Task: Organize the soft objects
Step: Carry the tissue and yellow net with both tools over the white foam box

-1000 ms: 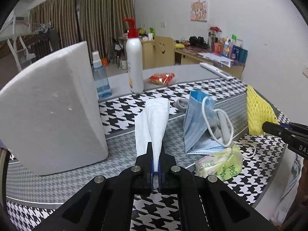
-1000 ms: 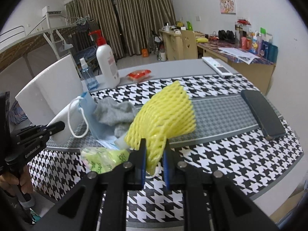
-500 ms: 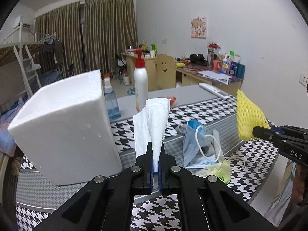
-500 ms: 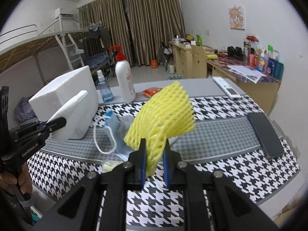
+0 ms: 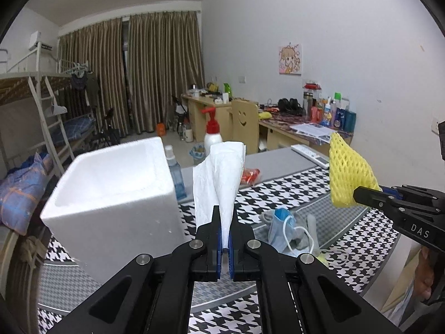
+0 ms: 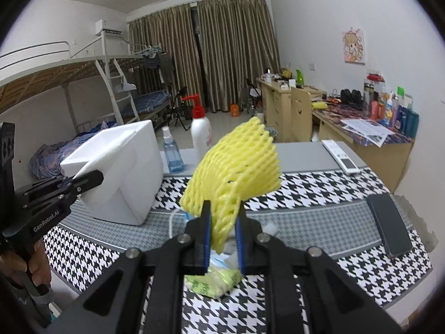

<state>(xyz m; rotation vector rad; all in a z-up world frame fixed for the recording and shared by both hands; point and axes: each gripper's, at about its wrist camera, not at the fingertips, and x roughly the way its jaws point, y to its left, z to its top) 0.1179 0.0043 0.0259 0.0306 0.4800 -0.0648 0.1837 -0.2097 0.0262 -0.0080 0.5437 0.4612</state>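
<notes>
My left gripper is shut on a white tissue and holds it high above the table, to the right of the open white foam box. My right gripper is shut on a yellow foam net, also lifted; the net shows in the left wrist view. On the table below lie a blue face mask, a grey cloth and a green tissue pack. The foam box also shows in the right wrist view, with the left gripper in front of it.
A white pump bottle and a blue spray bottle stand behind the box. A red snack packet, a white remote and a black phone lie on the houndstooth tablecloth.
Both grippers have risen well above the table with the tissue and the yellow net. The foam box's open top has come into view from above.
</notes>
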